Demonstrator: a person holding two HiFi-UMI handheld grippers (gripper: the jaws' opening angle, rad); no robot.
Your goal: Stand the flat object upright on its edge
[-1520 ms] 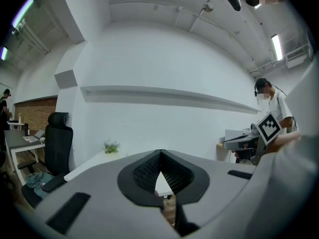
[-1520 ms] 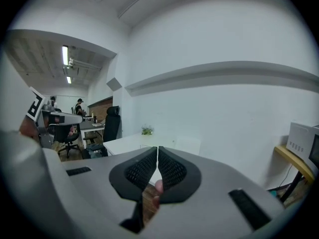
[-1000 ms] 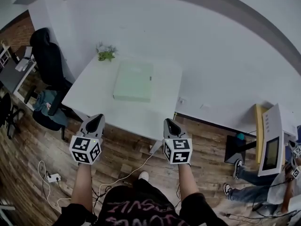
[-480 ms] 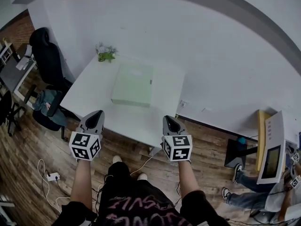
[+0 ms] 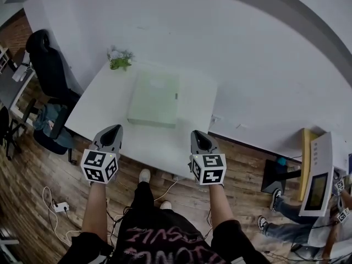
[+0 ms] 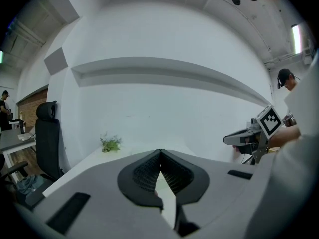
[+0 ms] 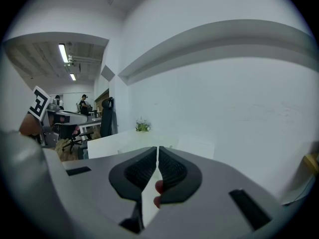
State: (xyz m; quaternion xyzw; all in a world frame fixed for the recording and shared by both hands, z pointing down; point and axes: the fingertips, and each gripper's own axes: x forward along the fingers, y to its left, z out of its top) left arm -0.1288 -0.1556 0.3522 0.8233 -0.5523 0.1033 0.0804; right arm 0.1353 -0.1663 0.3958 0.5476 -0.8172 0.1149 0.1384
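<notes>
item 1, flat object [image 5: 155,99]: pale green square slab, lying flat on its broad face on the white table [image 5: 102,106]. it sits mid-table toward the far side, with its far edge close to the wall [image 5: 236,48]. nothing touches it.

item 2, left gripper [image 5: 114,127]: held at the left, over the table's near edge, pointing toward the far side. jaws clenched, the ribbed pads meeting at the tips, nothing between them. well apart from the flat object. the marker cube [image 5: 99,166] sits at its near end, above the person's forearm.

item 3, right gripper [image 5: 196,133]: held at the right, by the table's near right corner, level with the left one and pointing the same way. jaws clenched on nothing, pads together along a thin seam. also clear of the flat object.

item 4, plant [image 5: 120,59]: small green sprig at the table's far left corner, left of the flat object and apart from it.

item 5, office chair [image 5: 48,65]: black, high-backed, left of the table.

item 6, floor [image 5: 33,169]: wood planks, with a white power strip [image 5: 60,207] and loose cables at the near left.

item 7, white unit [image 5: 318,175]: has a dark screen and stands on the floor at the far right of the scene, well away from the table.
</notes>
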